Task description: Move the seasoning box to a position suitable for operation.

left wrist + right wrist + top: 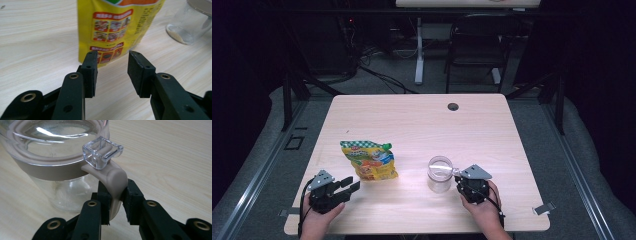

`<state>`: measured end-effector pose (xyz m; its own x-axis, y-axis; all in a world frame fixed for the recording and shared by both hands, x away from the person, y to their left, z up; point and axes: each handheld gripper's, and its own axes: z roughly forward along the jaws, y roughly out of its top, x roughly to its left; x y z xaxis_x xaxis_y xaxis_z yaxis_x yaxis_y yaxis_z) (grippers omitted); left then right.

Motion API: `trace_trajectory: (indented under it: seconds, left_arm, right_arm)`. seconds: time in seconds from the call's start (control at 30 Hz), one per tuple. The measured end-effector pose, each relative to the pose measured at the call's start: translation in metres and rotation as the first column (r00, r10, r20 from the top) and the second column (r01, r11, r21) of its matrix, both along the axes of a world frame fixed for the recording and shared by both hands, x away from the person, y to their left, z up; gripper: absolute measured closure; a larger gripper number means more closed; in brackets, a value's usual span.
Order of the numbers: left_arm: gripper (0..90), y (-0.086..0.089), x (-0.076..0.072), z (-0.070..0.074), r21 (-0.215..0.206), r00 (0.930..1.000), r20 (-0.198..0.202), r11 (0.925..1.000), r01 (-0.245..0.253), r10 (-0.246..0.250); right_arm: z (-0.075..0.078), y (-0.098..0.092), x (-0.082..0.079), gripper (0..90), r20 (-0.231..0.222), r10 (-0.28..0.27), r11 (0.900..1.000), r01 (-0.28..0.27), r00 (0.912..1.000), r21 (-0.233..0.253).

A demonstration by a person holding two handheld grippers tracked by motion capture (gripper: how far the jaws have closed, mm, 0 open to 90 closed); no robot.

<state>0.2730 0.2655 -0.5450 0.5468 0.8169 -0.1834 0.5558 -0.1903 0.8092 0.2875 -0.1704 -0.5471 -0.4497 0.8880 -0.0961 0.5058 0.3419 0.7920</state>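
So the right gripper (115, 202) has its flat black jaws pinched onto the smooth beige latch tab (113, 182) of a clear glass jar (439, 175), which stands upright near the front of the pale wood-grain table (422, 120), capped by a see-through lid with a beige band around it and a chunky clear clasp (102, 152) on top. The left gripper (112, 72) is spread wide with nothing between its jaws, pointing at the bottom edge of a glossy yellow snack pouch (369, 160) lying flat just ahead of it, left of the jar. There's a thin layer of pale powdery stuff in the jar's bottom.
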Motion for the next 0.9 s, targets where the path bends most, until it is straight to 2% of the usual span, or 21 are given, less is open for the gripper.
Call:
trace_trajectory:
  seconds: [0.07,0.1,0.13,0.33,0.5,0.6,0.7,0.87,0.9]
  left_arm:
    - [60.5,-0.004,-0.001,0.001,0.006,0.9999,0.006,0.9999,0.014,-0.014]
    - [60.5,-0.007,-0.002,0.001,0.011,0.9997,0.016,0.9997,0.020,-0.020]
    - [60.5,-0.009,-0.003,0.002,0.016,0.9995,0.016,0.9995,0.028,-0.028]
    - [60.9,-0.021,-0.011,0.007,0.006,0.9972,0.025,0.9975,0.070,-0.070]
    - [60.8,-0.031,-0.014,0.009,0.028,0.9939,0.034,0.9942,0.104,-0.105]
    - [60.3,-0.041,-0.015,0.009,0.048,0.9911,0.038,0.9909,0.126,-0.127]
    - [58.0,-0.046,-0.016,0.010,0.045,0.9885,0.042,0.9886,0.144,-0.146]
    - [56.8,-0.057,-0.016,0.011,0.049,0.9825,0.045,0.9827,0.179,-0.181]
    - [56.5,-0.058,-0.016,0.011,0.047,0.9820,0.041,0.9820,0.183,-0.185]
  right_arm:
    - [0.001,-0.001,-0.003,76.9,-0.005,0.009,1.000,-0.009,0.9999,0.003]
    - [0.002,-0.003,-0.009,77.2,-0.006,0.041,0.999,-0.041,0.9991,-0.005]
    - [0.002,-0.003,-0.011,77.3,-0.007,0.049,0.999,-0.050,0.9987,-0.008]
    - [0.002,-0.007,-0.030,77.0,-0.007,0.114,0.993,-0.114,0.9934,-0.007]
    - [0.000,-0.006,-0.026,78.1,0.009,0.116,0.993,-0.116,0.9933,0.002]
    - [-0.001,-0.007,-0.021,78.1,-0.002,0.093,0.995,-0.093,0.9956,0.020]
    - [-0.003,-0.009,-0.024,76.4,-0.013,0.086,0.995,-0.085,0.9962,0.056]
    - [0.000,-0.012,-0.031,70.6,-0.034,0.105,0.992,-0.102,0.9939,0.080]
    - [0.003,-0.013,-0.035,69.2,-0.023,0.105,0.992,-0.103,0.9941,0.075]
